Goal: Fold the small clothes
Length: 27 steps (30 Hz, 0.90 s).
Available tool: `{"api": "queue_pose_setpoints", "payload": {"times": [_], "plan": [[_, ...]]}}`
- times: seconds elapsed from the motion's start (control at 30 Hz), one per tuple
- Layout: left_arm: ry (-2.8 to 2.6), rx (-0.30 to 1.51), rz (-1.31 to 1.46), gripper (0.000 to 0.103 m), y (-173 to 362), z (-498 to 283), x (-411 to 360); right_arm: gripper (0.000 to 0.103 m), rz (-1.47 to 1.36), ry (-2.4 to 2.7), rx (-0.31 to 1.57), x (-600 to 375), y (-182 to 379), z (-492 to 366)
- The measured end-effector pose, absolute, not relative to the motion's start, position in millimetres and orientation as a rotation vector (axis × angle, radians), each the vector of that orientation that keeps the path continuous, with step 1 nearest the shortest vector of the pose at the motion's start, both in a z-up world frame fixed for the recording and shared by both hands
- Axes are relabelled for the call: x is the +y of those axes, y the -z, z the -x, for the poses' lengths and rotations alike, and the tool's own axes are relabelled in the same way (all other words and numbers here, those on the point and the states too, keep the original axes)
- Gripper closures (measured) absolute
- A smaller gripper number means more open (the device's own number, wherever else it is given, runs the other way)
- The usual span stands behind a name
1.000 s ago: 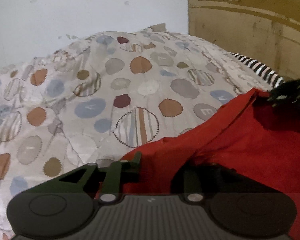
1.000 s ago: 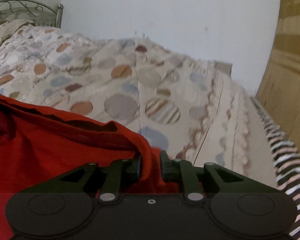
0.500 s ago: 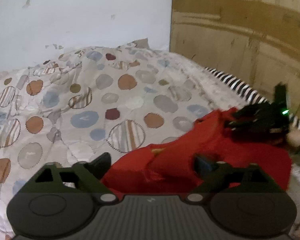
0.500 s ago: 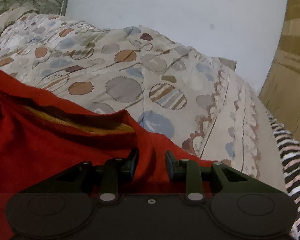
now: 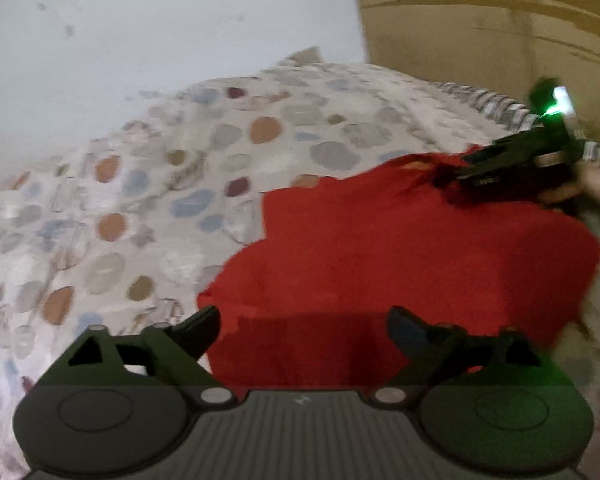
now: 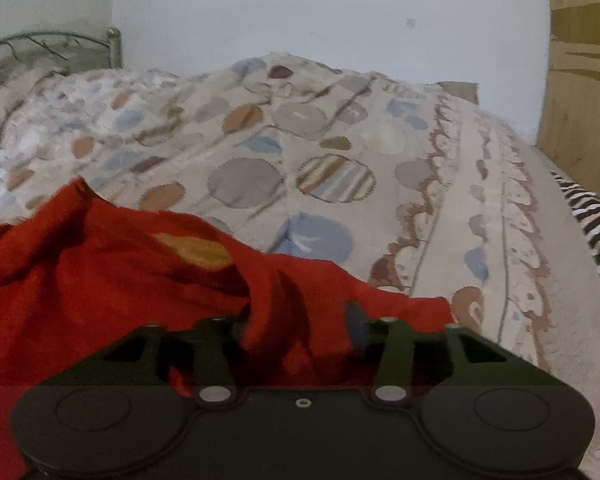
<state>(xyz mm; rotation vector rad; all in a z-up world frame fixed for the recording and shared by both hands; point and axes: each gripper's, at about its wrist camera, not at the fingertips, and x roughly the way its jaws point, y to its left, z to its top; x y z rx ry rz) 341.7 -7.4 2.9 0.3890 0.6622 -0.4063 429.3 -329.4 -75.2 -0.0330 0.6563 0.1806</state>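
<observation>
A small red garment (image 5: 400,248) lies spread on the bed. In the right wrist view it (image 6: 100,264) is rumpled, with a yellow patch showing in a fold. My left gripper (image 5: 302,326) is open at the garment's near edge, its jaws wide apart and holding nothing. My right gripper (image 6: 300,316) is open, with a fold of red cloth lying loose between its jaws. The right gripper also shows in the left wrist view (image 5: 516,168) at the garment's far right corner, with a green light on it.
The bed has a beige bedspread (image 5: 140,200) with coloured dots, also in the right wrist view (image 6: 320,152). A black-and-white striped cloth (image 6: 596,224) lies along the right edge. A cardboard-brown panel (image 5: 500,32) and a white wall stand behind. A metal headboard (image 6: 48,48) is far left.
Both grippers have opened and let go of the red garment, which has dropped flat onto the bed. The left gripper has drawn back from it.
</observation>
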Motion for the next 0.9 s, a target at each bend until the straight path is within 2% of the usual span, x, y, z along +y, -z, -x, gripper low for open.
{"api": "queue_pose_setpoints", "payload": {"times": [0.03,0.07,0.13,0.3,0.47,0.73,0.9], "plan": [[0.368,0.665,-0.362,0.012,0.2,-344.0,-7.7,0.016,0.0,-0.204,0.635,-334.0,71.5,-425.7],[0.345,0.673,-0.329,0.013,2.5,-346.1,-6.2,0.0,-0.038,-0.219,0.598,-339.7,66.2,-420.0],[0.332,0.689,-0.257,0.013,7.0,-350.9,-0.2,0.001,-0.094,-0.232,0.516,-351.0,49.5,-403.9],[0.318,0.714,-0.117,0.014,26.2,-348.0,20.4,0.0,-0.048,-0.255,0.5,-357.7,24.5,-371.2],[0.339,0.64,-0.172,0.009,29.0,-323.9,26.3,0.001,0.234,-0.263,0.556,-333.2,38.7,-345.8],[0.232,0.666,-0.199,0.007,42.6,-340.2,32.6,0.001,0.375,-0.021,0.538,-320.7,57.7,-381.4],[0.154,0.708,0.017,0.004,39.8,-353.5,70.0,0.001,0.252,0.218,0.529,-350.0,58.9,-404.8]]}}
